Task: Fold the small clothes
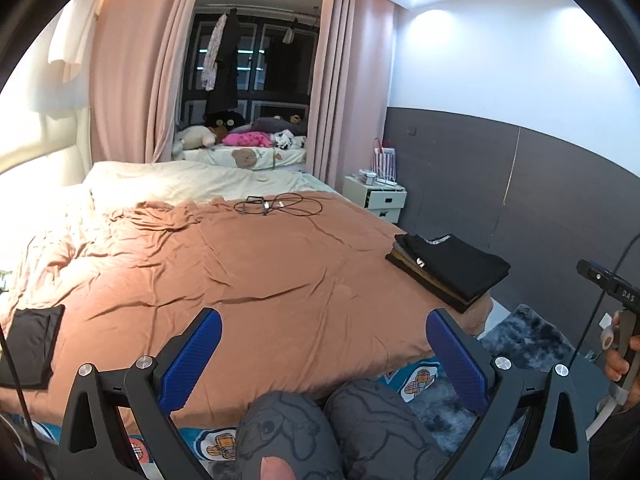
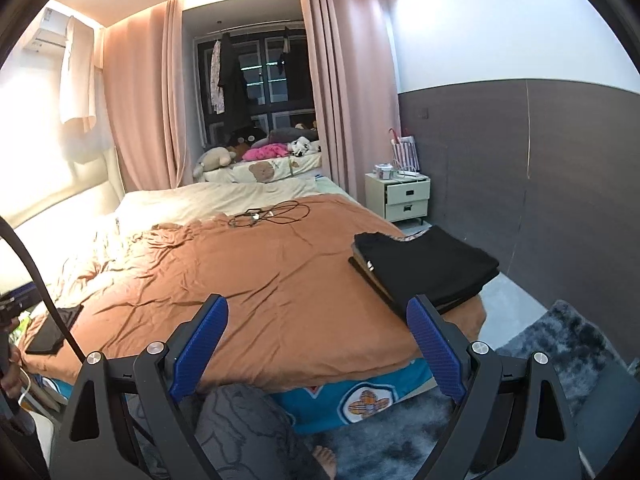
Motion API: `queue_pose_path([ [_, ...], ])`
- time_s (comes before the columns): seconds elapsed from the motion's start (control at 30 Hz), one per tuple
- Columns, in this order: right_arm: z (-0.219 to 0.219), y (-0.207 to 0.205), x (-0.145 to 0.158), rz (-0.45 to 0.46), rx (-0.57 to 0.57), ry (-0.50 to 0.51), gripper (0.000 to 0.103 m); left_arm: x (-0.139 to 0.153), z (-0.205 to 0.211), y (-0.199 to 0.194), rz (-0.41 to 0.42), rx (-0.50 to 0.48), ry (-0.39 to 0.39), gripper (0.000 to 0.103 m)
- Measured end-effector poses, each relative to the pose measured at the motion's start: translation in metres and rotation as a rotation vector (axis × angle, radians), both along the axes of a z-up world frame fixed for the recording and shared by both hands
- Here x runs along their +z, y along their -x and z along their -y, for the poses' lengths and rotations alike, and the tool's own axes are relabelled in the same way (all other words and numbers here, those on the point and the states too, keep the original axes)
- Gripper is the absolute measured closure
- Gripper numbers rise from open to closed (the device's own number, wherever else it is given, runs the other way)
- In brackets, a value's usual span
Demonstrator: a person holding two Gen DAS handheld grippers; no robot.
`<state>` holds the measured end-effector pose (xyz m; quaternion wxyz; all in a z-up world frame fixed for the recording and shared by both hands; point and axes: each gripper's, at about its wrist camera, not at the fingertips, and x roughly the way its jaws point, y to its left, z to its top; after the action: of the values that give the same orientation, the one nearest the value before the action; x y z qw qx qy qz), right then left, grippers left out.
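A stack of folded dark clothes [image 1: 450, 270] lies at the bed's right near corner; it also shows in the right wrist view [image 2: 426, 270]. A small folded black garment [image 1: 30, 346] lies at the bed's left near edge, seen too in the right wrist view [image 2: 54, 330]. My left gripper [image 1: 324, 348] is open and empty, held above the bed's near edge. My right gripper [image 2: 318, 334] is open and empty, just left of the stack. The right gripper's body [image 1: 618, 320] shows at the far right of the left wrist view.
The orange blanket [image 1: 256, 272] covers the bed. Black cables [image 1: 272, 204] lie at its far middle. A white nightstand [image 2: 404, 196] stands by the grey wall. A grey rug [image 2: 560, 344] covers the floor at right. The person's knees [image 1: 320, 432] are at the bed's near edge.
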<state>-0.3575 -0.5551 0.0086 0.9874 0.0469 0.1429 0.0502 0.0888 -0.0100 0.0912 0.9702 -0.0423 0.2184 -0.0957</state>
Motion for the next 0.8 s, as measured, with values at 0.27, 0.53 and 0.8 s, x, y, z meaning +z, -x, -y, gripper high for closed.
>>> queue_pose_path([
  [0.27,-0.007,0.005,-0.031,-0.023,-0.008,0.004,0.013,-0.039,0.006,0.031,0.013,-0.027,-0.007,0.000],
  [0.53,-0.015,0.010,-0.049,-0.084,0.027,0.007,0.013,-0.071,-0.007,0.047,0.002,0.072,-0.008,0.000],
  [0.8,-0.016,0.012,-0.045,-0.106,0.027,0.026,0.013,-0.093,-0.007,0.065,-0.016,0.108,-0.063,0.000],
])
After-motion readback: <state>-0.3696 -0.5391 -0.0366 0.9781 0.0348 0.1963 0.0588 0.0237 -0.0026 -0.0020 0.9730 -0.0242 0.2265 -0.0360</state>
